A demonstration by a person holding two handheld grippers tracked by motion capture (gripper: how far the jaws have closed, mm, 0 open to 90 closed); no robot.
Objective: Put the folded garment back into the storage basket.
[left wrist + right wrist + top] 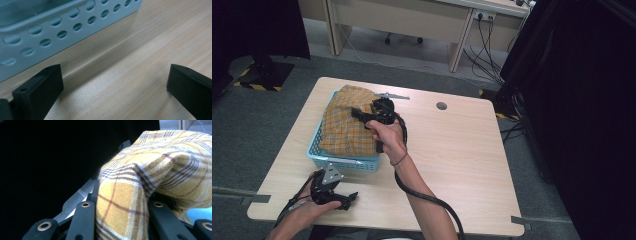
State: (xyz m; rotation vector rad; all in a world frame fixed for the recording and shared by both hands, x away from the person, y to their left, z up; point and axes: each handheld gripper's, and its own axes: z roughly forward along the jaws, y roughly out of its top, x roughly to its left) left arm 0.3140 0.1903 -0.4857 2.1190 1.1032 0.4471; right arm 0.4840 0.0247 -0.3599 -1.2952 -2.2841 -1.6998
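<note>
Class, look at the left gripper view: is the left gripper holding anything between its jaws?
No: the left gripper has its jaws wide apart over the bare table, beside the blue basket.

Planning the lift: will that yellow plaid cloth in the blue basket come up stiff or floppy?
Probably floppy: the plaid cloth already bunches in soft folds between the right gripper jaws. It likely drapes and trails when raised, and its bulk might drag on the basket.
</note>
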